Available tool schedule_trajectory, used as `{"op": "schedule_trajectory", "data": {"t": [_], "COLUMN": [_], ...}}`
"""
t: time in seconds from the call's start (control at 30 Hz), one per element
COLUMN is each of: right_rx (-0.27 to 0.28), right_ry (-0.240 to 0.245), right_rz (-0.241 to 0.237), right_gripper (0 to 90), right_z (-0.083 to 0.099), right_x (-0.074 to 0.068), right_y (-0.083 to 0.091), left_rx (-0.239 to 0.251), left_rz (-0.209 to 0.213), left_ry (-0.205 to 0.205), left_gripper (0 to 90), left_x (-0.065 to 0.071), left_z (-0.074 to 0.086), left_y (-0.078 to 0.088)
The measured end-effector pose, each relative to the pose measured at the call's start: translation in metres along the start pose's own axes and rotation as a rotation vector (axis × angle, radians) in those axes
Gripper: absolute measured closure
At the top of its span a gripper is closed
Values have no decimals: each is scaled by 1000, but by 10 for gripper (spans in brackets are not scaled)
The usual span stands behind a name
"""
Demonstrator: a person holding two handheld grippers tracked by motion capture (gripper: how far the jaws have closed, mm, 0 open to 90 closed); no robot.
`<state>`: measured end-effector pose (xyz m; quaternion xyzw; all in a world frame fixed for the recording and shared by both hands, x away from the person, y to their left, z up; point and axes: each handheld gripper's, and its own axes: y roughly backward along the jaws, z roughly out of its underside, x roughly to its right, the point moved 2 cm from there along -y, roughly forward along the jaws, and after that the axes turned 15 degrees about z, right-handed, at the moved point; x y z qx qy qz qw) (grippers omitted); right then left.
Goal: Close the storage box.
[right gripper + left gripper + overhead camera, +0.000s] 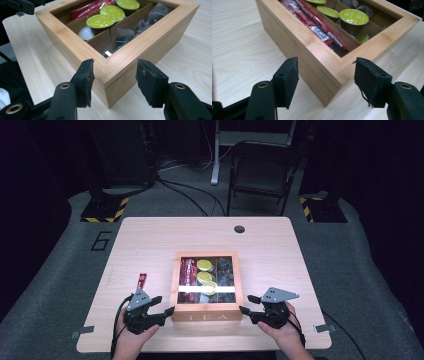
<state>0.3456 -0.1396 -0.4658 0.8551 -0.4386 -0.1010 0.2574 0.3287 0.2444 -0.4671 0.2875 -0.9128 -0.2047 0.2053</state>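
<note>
A wooden tea box (pixel 207 285) with a glass-paned lid sits on the table (pixel 150 240), close to the near edge and about midway between the left and right edges. The word TEA is on its front wall. Through the lid show red sachets (pixel 187 271) in the left compartment, green-topped capsules (pixel 204 276) in the middle one and dark tea bags (pixel 226 270) in the right one.

The left tool (pixel 162 312) is at the box's near left corner, and the right tool (pixel 246 311) at its near right corner, each held in a hand that comes in over the near edge. In the left gripper view the box corner (pixel 337 82) stands between the two black pads; the jaws are apart and neither pad presses on the wood, with a gap on both sides. In the right gripper view the other near corner (pixel 108 82) likewise stands between parted jaws, the pads just beside the wood but not gripping it. Neither tool has hold of anything.

A single red sachet (pixel 142 281) lies on the table left of the box, just beyond the left tool.
</note>
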Motion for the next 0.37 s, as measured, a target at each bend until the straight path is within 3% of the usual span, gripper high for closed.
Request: {"op": "schedule_trajectory", "data": {"t": [0.13, 0.17, 0.23, 0.37], "right_rx": [21, 24, 23, 15], "right_ry": [-21, -47, -66, -72], "right_rz": [14, 25, 24, 17], "right_gripper": [471, 470, 470, 465], "right_z": [-1, -1, 0, 1], "right_x": [8, 13, 18, 18], "right_y": [3, 5, 5, 6], "left_rx": [1, 26, 28, 33], "left_rz": [-9, -30, -30, -65], "left_ry": [11, 30, 42, 63], "left_gripper": [364, 366, 366, 366], "left_x": [-6, -10, -12, -22], "left_z": [-1, -1, -1, -1], "left_y": [5, 6, 8, 14]}}
